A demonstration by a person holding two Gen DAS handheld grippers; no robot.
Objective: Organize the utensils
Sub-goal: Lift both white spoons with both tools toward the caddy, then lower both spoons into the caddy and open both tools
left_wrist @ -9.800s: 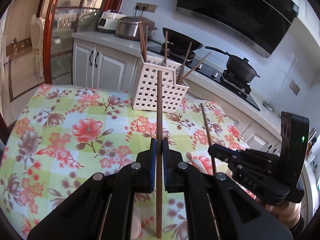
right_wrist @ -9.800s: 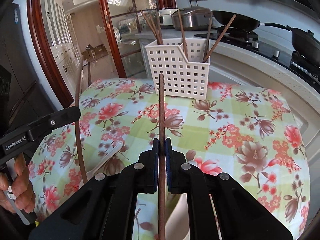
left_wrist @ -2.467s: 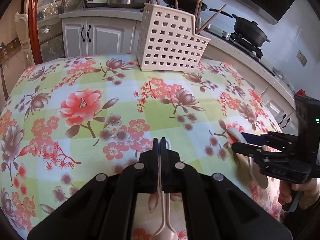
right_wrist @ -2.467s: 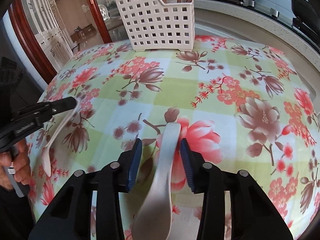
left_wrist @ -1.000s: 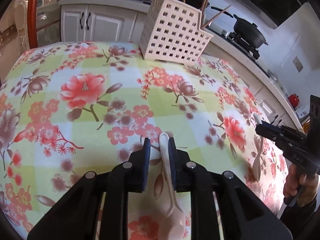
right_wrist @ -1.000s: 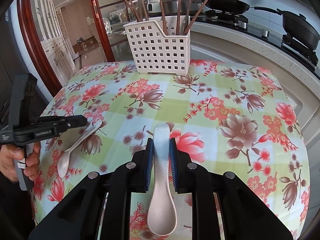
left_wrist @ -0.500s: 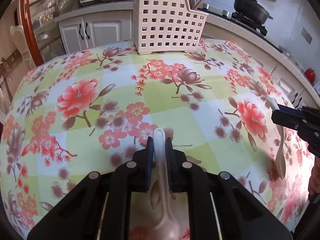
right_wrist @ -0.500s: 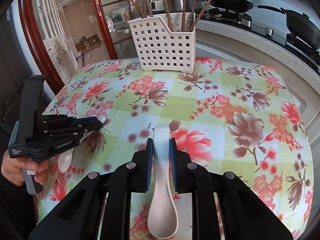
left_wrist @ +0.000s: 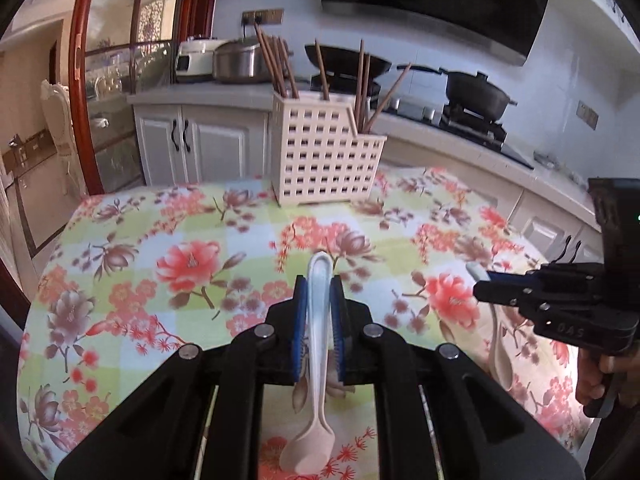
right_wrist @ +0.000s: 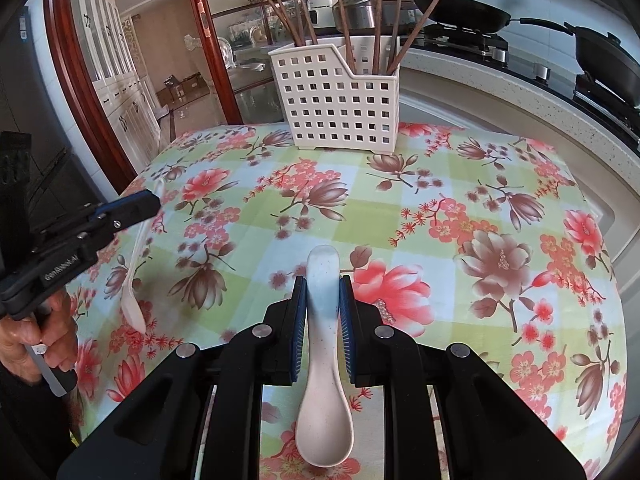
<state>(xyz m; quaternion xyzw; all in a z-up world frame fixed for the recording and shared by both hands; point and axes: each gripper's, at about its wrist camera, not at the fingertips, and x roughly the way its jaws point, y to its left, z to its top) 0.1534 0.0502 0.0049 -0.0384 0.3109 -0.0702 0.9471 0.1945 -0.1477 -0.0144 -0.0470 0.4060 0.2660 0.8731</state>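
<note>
My left gripper (left_wrist: 318,312) is shut on the handle of a cream spoon (left_wrist: 316,364), held above the floral tablecloth, bowl hanging toward me. My right gripper (right_wrist: 323,312) is shut on a second cream spoon (right_wrist: 324,392) the same way. Each gripper shows in the other's view: the right one (left_wrist: 480,290) at right, the left one (right_wrist: 154,200) at left. A white lattice utensil basket (left_wrist: 320,160) with several brown chopsticks (left_wrist: 276,64) stands at the table's far edge, also seen from the right wrist (right_wrist: 340,100).
The round table carries a floral cloth (left_wrist: 192,256). Behind the basket runs a kitchen counter (left_wrist: 460,136) with a rice cooker (left_wrist: 236,60), a wok and a black pot on the hob. A wood-framed glass door (right_wrist: 200,40) stands at the left.
Both grippers have lifted and tilted up with their spoons in the last second; the basket now sits higher and more level in both views.
</note>
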